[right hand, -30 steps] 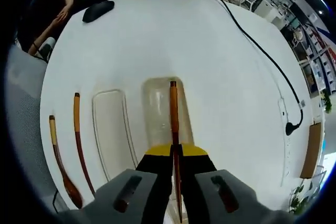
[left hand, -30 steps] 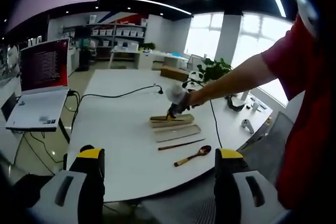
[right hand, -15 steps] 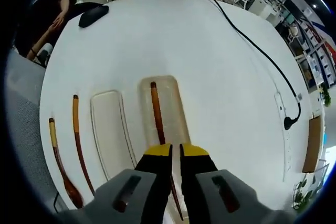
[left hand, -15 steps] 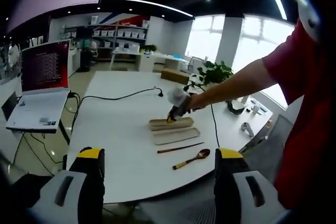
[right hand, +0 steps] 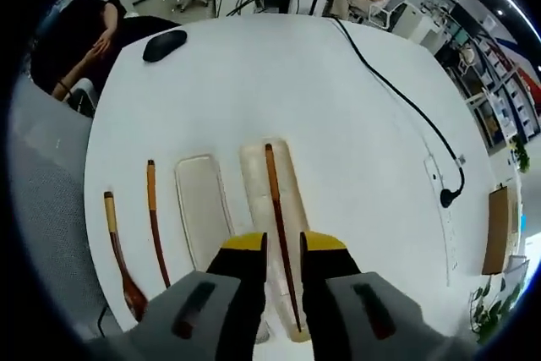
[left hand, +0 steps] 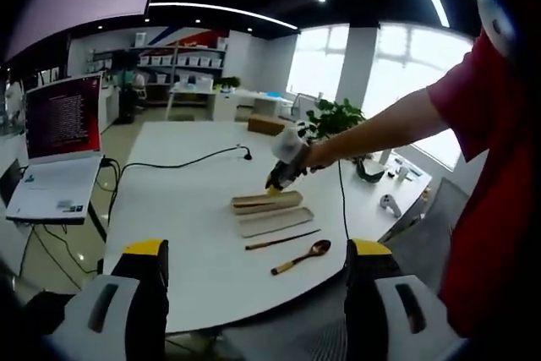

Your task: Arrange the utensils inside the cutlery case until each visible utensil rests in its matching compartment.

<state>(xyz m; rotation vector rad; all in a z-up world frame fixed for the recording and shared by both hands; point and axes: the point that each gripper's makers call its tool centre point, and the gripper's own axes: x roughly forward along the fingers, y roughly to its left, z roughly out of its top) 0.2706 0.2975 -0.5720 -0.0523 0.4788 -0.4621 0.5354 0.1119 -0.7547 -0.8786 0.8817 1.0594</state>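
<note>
One long, dark wooden chopstick [right hand: 279, 230] lies lengthwise in the pale, translucent oblong cutlery case [right hand: 292, 209] on the round white table [right hand: 338, 107]. The right gripper [right hand: 281, 253] hovers over the case's near end with its yellow-tipped jaws apart, the stick's shaft running up between them; from here it looks released, not pinched. To the left of the case lies its flat pale lid [right hand: 201, 209], set aside so the tray is open for loading. Further left a second dark wooden chopstick [right hand: 155, 221] and a long wooden spoon with a dark bowl [right hand: 120, 253] wait on the bare table, parallel to the case, so they can be picked up without turning. A black cable [right hand: 397, 95] runs along the far right and a black computer mouse [right hand: 165, 44] sits at the far left.

In the left gripper view, the left gripper [left hand: 258, 281] is held well back from the table edge, jaws wide apart and holding nothing, leaving the other arm room. By my judgement one utensil is placed and two remain.
</note>
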